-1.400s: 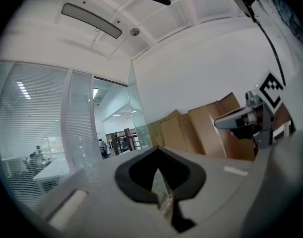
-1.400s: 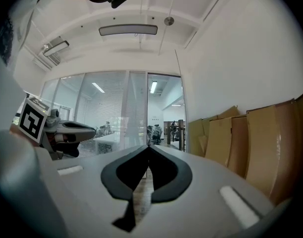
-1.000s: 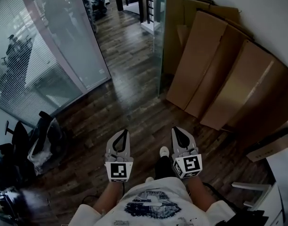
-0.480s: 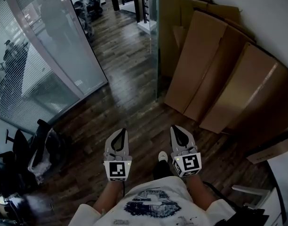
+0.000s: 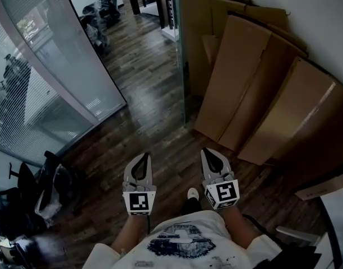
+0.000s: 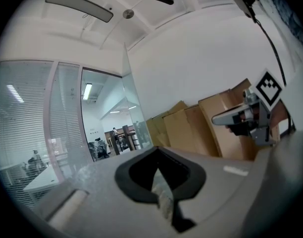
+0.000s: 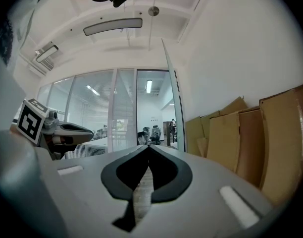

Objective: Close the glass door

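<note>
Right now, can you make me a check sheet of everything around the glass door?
Surface: dark wood floor.
Job's things: glass door stands open, its edge toward us.
Clutter: cardboard sheets lean on the white wall; chair at lower left; box at lower right.
Grippers: left gripper and right gripper both shut, empty, touching nothing.
Cables: black cable runs down toward the right gripper, seen in the left gripper view.
Surroundings: glass wall with blinds on the left; another room past the doorway.

floor (image 5: 154, 116): dark brown planks | cardboard (image 5: 244, 83): tan | left gripper (image 5: 144, 156): grey, black-white squares
</note>
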